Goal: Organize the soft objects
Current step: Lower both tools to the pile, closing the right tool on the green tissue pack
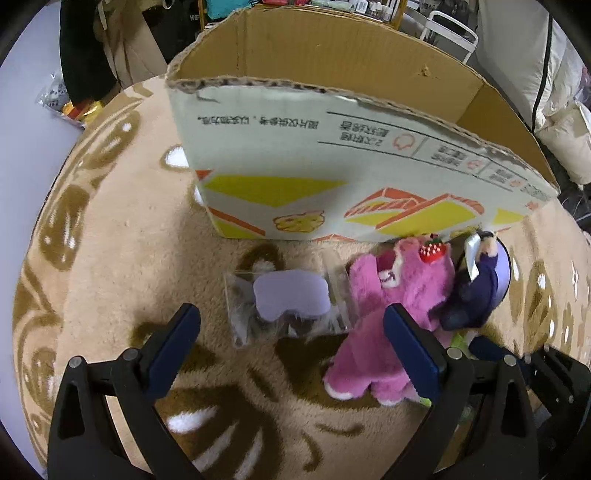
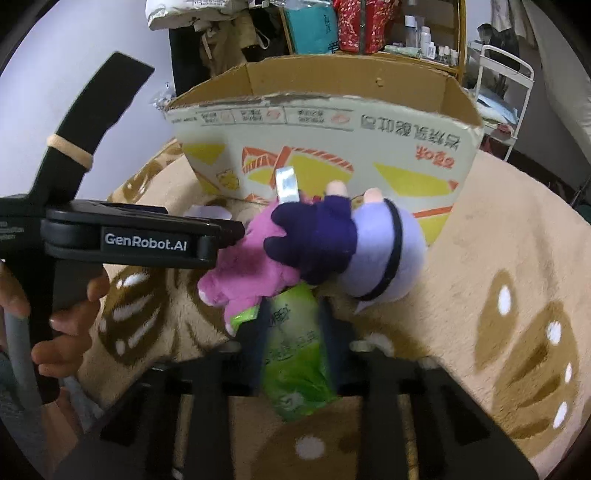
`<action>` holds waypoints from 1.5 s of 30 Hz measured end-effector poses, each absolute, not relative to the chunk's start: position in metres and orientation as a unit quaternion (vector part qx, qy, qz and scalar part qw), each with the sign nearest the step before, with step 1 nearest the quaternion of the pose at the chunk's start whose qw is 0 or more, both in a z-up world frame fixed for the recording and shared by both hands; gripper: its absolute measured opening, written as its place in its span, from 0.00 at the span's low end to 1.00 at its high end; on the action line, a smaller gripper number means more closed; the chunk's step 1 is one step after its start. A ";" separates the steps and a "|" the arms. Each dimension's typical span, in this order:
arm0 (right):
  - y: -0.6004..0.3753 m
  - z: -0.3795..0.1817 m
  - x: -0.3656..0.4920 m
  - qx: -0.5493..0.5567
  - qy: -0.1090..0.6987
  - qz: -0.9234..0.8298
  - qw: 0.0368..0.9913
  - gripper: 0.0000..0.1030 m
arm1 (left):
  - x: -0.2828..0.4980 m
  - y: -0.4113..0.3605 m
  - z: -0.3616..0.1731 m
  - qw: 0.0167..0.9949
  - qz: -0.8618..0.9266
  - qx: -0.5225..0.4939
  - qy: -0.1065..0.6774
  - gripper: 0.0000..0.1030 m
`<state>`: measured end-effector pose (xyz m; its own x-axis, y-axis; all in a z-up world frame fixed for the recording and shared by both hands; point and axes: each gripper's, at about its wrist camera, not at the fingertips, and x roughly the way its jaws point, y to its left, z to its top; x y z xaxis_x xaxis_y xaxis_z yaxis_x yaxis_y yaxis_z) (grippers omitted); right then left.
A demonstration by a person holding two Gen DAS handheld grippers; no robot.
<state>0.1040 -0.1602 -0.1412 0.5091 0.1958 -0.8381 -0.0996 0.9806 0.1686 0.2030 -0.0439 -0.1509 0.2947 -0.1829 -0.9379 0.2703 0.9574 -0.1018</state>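
A pink plush toy (image 1: 384, 314) with a strawberry patch lies on the rug in front of an open cardboard box (image 1: 332, 166). A purple and navy plush doll (image 1: 476, 288) leans on it. A bagged lilac eye mask (image 1: 288, 299) lies to the left. My left gripper (image 1: 291, 347) is open just above the rug, its right finger against the pink plush. My right gripper (image 2: 291, 321) is shut on a green tissue pack (image 2: 295, 358), close below the pink plush (image 2: 251, 273) and the doll (image 2: 354, 247). The box (image 2: 332, 147) stands behind them.
A beige rug with brown patterns (image 1: 122, 251) covers the floor. Shelves with clutter (image 2: 351, 29) and a white rack (image 2: 506, 92) stand behind the box. The left gripper's body and the person's hand (image 2: 70, 321) sit at the left of the right wrist view.
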 end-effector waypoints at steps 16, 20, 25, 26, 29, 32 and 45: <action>-0.180 -0.146 0.102 0.115 0.502 0.118 0.849 0.63 | 0.227 -0.029 -0.175 0.785 -0.136 -0.018 0.604 0.96; -0.174 -0.154 0.104 0.095 0.519 0.119 0.841 0.72 | 0.226 -0.035 -0.180 0.786 -0.133 -0.018 0.603 0.96; -0.174 -0.176 0.110 0.089 0.562 0.102 0.816 0.73 | 0.224 -0.040 -0.186 0.789 -0.128 -0.013 0.601 0.97; -0.176 -0.178 0.111 0.091 0.564 0.099 0.815 0.70 | 0.225 -0.041 -0.186 0.789 -0.127 -0.011 0.601 0.97; -0.179 -0.178 0.113 0.094 0.561 0.093 0.817 0.68 | 0.222 -0.045 -0.186 0.789 -0.125 -0.010 0.602 0.95; -0.183 -0.179 0.113 0.095 0.560 0.087 0.819 0.67 | 0.218 -0.051 -0.188 0.790 -0.106 0.012 0.604 0.80; -0.190 -0.164 0.108 0.082 0.547 0.080 0.829 0.65 | 0.208 -0.062 -0.185 0.803 -0.084 0.042 0.589 0.59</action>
<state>0.1077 -0.1903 -0.1639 0.3884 0.2224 -0.8942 -0.0440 0.9738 0.2231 0.2079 -0.0619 -0.1855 0.2933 -0.0846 -0.9523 0.1838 0.9825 -0.0307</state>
